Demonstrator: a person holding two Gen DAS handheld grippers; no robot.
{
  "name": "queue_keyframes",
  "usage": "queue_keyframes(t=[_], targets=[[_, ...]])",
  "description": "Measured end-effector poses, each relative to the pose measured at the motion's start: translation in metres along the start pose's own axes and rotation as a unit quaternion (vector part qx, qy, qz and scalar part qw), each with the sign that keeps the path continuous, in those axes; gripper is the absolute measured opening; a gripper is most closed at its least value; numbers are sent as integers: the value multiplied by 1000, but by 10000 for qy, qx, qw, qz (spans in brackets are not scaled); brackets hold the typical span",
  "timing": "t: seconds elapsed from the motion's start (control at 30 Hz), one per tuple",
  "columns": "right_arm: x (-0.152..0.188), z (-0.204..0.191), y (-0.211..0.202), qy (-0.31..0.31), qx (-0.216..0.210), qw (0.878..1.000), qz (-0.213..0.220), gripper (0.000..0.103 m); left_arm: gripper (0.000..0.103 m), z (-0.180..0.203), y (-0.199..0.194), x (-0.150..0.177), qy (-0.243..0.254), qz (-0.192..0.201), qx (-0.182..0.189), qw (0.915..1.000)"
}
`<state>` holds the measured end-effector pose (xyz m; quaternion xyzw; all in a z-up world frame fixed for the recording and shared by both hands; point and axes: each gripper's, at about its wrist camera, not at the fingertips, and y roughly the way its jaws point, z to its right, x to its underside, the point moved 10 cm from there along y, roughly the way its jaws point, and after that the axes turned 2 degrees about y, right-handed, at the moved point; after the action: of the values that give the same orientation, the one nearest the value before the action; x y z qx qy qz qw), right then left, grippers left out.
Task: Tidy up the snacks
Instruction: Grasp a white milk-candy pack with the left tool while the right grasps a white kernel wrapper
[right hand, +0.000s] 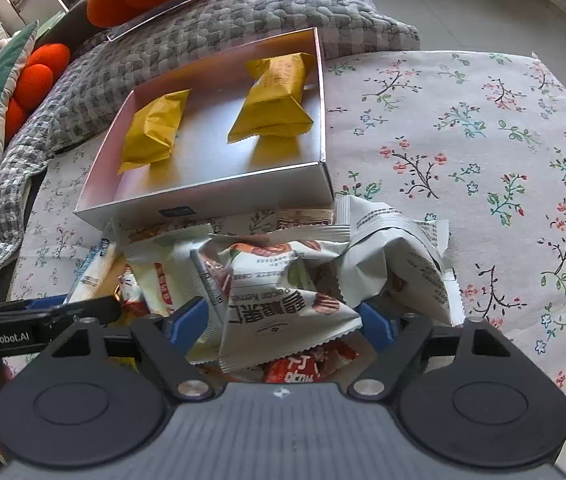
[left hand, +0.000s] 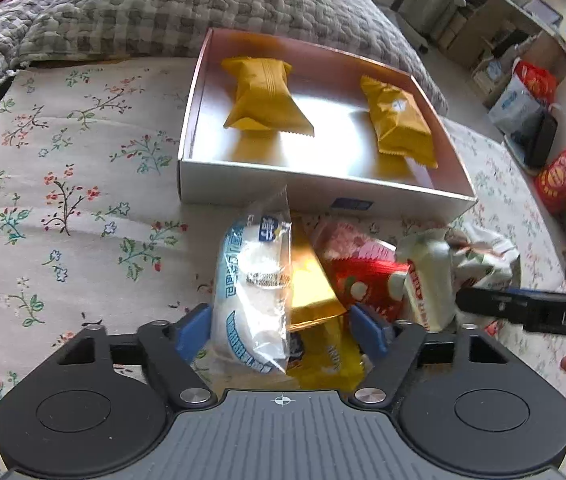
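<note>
My left tool (left hand: 283,330) pinches a clear bun packet (left hand: 253,292) with blue print. My right tool (right hand: 283,320) pinches a white packet (right hand: 283,304) reading "pecan kernel". "GenRobot.AI" shows at lower left. The white box (left hand: 323,192), upper centre, holds two yellow packets (left hand: 265,98). The snack pile (right hand: 283,264) lies below it on the floral cloth (right hand: 483,140).
</note>
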<state>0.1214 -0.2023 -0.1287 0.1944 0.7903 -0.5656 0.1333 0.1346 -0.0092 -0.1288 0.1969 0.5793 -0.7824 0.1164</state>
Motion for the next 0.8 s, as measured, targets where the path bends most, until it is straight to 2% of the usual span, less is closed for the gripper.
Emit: queue_keyframes(t=[0.07,0.13,0.43,0.53,0.63,0.8], targets=[[0,2,1,41,17,10000,5,70,64,0,1,2,60,-53,0,10000],[-1,4,1,75,31,10000,13,68,61,-1,2,4,142,-64,-77,9998],[-1,3,5,139,-62,9999,32,65,56,-4,7,3,183,-17,-127,9998],[-2,2,6,117,-54,9999,52,63,48,-7,6,2,87,14,-132,9999],[-2,1,6,34,2,10000,40,61,31,-9,4,1,34,16,-139,9999],[-5,-6,0,-221,103,9995,175,60,25,-13,1,0,-84,32,-129,9999]])
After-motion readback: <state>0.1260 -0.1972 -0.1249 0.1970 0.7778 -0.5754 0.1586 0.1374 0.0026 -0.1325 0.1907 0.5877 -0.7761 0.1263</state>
